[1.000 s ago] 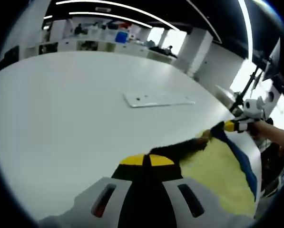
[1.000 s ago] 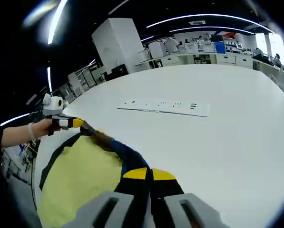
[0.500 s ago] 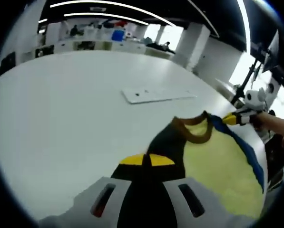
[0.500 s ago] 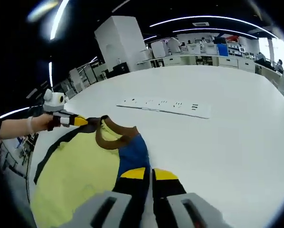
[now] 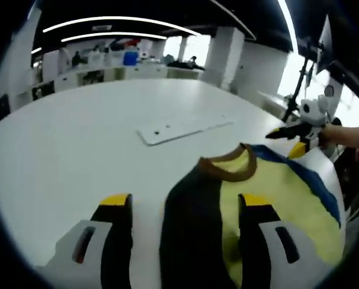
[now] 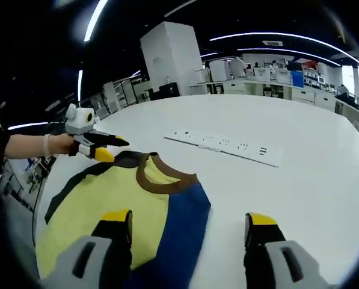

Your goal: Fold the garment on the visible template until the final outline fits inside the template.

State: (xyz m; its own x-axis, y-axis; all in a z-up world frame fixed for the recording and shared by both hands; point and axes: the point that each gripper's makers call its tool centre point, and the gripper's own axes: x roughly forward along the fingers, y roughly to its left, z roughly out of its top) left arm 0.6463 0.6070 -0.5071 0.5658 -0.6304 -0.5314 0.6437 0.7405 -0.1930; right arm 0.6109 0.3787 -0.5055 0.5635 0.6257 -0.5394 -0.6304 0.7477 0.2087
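Worktop point(image 5: 59, 138): white and wide; from the garment it runs on bare toward the far desks. Its near edge curves just past the garment's blue side in my left gripper view.
White strip point(image 5: 182, 124): flat on the worktop beyond the garment's collar, apart from it, with bare surface between.
Garment point(image 5: 251, 192): lies flat on the worktop, yellow body, brown collar point(image 5: 227, 168) pointing to the white strip, one dark sleeve side, one blue side.
Left gripper point(image 5: 185, 211): my fingers stand spread wide, holding nothing. The garment's dark sleeve lies between them; the yellow-tipped finger point(image 5: 255, 201) on the yellow side sits over the cloth, the other over bare worktop.
Right gripper point(image 6: 188, 226): fingers spread, holding nothing. The garment's point(image 6: 116, 201) blue edge runs between them; one tip point(image 6: 116, 217) is over the yellow cloth, the other over bare worktop.
Template: I cannot make one out.
Left gripper, from the right gripper view point(image 6: 110, 147): held by a hand at the garment's dark shoulder, fingers parted.
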